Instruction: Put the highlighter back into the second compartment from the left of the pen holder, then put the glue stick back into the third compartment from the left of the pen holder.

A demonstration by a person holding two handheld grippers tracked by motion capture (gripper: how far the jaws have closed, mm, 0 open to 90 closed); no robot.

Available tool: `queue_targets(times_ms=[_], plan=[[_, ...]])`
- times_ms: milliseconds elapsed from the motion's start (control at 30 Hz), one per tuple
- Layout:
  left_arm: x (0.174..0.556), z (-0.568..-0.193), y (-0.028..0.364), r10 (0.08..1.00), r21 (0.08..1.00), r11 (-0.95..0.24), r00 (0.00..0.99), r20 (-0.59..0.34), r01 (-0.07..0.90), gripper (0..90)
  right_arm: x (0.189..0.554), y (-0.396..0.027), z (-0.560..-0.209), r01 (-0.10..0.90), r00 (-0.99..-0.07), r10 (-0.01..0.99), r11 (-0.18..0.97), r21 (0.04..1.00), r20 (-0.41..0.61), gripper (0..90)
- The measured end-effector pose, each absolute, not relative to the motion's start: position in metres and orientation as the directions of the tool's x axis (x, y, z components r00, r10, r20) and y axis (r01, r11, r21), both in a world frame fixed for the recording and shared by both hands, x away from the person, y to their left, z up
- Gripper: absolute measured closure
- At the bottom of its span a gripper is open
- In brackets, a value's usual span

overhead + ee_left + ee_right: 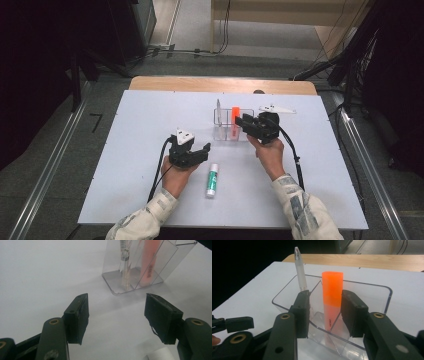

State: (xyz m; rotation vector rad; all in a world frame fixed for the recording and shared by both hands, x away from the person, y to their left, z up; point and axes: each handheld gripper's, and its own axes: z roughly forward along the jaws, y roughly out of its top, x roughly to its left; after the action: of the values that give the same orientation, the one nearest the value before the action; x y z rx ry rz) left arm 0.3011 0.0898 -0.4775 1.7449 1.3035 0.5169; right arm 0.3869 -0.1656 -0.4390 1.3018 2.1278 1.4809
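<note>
My right claw [325, 312] stands half open, its pads just clear of the smooth orange marker [332, 293]. The marker stands in a clear plastic holder [384, 293]. My left claw [117, 320] hangs open, empty.

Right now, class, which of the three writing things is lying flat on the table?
The white glue stick with green label; the orange highlighter and clear pen stand upright in the organiser.

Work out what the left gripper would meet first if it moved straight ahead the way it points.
Probably the clear holder: the left gripper is open and aimed at it, with bare table between. Depth is hard to judge.
</note>
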Motion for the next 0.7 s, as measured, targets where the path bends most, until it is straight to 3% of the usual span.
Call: queue_targets(times_ms=[300, 700], plan=[[0.300, -0.477, 0.090, 0.916, 0.828, -0.065, 0.362, -0.172, 0.557, 36.0, 0.379, -0.178, -0.435, 0.504, -0.581, 0.773, 0.097, 0.858, 0.254, 42.1], [0.293, -0.476, 0.084, 0.910, 0.824, -0.073, 0.376, -0.176, 0.562, 33.2, 0.366, -0.199, -0.436, 0.491, -0.566, 0.794, 0.110, 0.864, 0.221, 36.9]])
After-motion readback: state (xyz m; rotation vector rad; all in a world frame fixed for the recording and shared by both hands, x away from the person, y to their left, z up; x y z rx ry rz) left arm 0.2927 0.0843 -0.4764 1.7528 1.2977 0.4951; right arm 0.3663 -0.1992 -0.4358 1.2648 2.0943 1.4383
